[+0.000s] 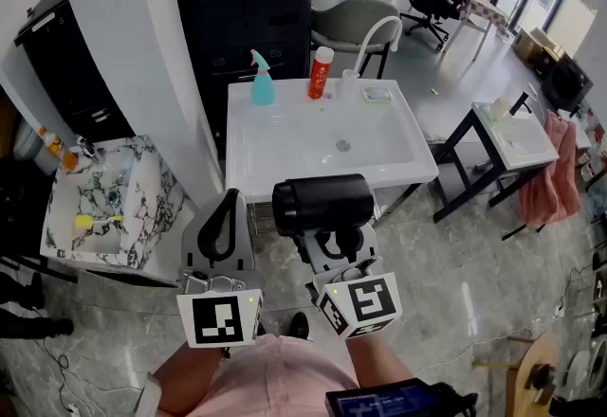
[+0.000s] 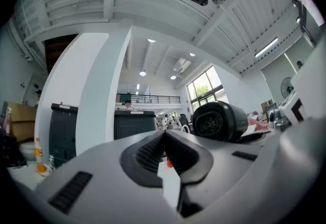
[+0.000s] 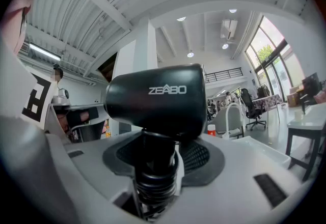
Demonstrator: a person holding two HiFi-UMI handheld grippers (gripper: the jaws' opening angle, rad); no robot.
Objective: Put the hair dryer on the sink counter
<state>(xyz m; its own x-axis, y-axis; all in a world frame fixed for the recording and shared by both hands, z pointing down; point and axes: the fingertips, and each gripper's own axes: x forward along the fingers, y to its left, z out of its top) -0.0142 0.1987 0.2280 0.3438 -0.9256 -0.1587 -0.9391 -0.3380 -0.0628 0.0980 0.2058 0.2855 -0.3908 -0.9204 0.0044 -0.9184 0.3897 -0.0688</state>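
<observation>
1. Head view: right gripper (image 1: 339, 247) clamps the handle of the black hair dryer (image 1: 322, 204), mid-frame, at the near edge of the white sink counter (image 1: 275, 145).
2. Left gripper (image 1: 228, 216), left of center: jaws together, empty.

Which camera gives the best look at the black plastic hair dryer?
The right gripper view: the black plastic hair dryer looms close, handle clamped in the right gripper. The head view shows its barrel from above; the left gripper view shows only its round end.
</observation>
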